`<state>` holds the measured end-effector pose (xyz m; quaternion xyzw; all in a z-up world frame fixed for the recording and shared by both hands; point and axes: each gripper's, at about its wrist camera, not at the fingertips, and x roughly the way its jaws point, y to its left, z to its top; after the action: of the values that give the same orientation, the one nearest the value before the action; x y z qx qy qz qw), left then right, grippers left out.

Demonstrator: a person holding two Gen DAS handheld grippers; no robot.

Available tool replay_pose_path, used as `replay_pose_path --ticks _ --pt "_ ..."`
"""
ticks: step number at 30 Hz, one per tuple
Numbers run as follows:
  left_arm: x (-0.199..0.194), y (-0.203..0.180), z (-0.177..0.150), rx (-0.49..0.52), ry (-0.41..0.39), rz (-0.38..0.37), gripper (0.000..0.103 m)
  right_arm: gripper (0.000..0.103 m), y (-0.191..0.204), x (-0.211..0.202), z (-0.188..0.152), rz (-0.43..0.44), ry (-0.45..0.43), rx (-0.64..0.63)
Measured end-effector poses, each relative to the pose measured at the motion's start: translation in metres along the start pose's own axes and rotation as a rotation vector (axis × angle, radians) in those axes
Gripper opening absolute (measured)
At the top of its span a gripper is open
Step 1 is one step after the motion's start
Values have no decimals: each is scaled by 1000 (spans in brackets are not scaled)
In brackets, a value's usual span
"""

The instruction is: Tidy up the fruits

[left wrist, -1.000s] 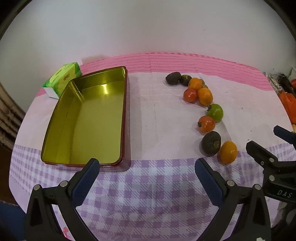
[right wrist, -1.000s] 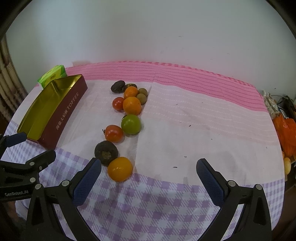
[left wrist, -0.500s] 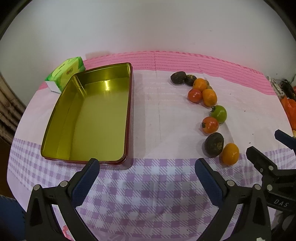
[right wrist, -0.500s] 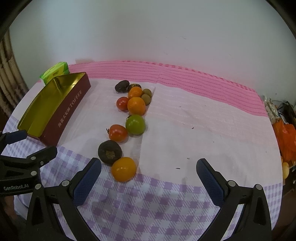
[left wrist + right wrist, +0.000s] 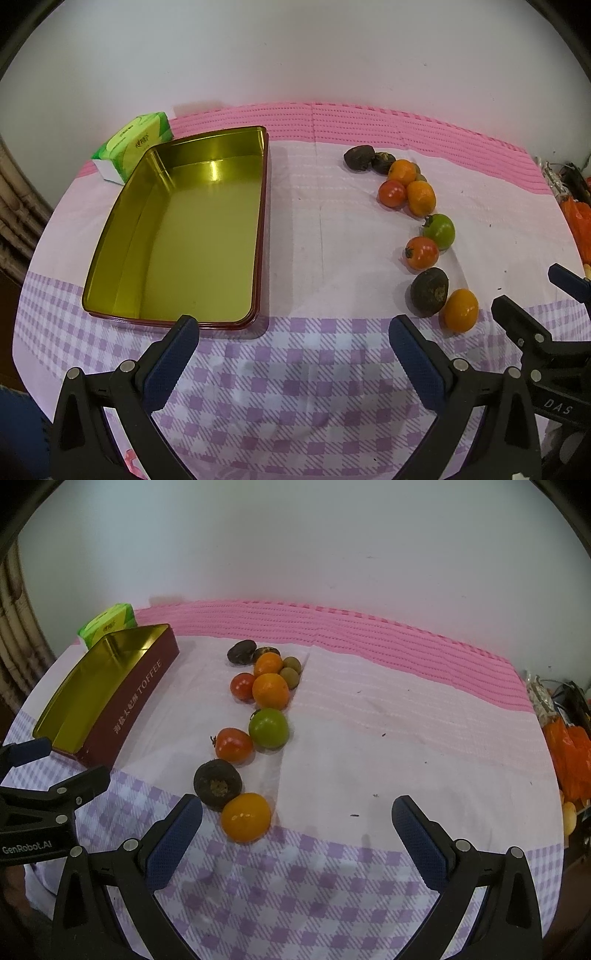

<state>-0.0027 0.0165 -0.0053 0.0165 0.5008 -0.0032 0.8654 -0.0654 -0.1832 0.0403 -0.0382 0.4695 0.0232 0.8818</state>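
Observation:
A curved row of several small fruits lies on the cloth: a yellow-orange one nearest, then a dark brown one, a red tomato, a green tomato and more oranges and dark fruits behind. An empty gold-lined tin with dark red walls sits to their left. My left gripper hangs open above the checked cloth near the tin's front edge. Open too, my right gripper holds nothing; the yellow-orange fruit lies just beyond its left finger.
A green tissue pack lies behind the tin. Orange bags and clutter crowd the table's right edge. A white wall stands close behind the round table. Bare cloth stretches right of the fruit row.
Both grippers have drifted slightly leftward and back, so tin and fruits sit further right in each view. Both stay open and no fruit has moved.

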Motion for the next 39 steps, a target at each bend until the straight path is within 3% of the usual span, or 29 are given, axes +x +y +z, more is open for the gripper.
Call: replay_pose_path --ticks 26,39 --pt "5 2 -3 -8 15 3 102 100 1 11 -15 -7 37 -22" --pt "7 -2 -5 -2 21 2 102 68 18 32 -20 61 99 -60"
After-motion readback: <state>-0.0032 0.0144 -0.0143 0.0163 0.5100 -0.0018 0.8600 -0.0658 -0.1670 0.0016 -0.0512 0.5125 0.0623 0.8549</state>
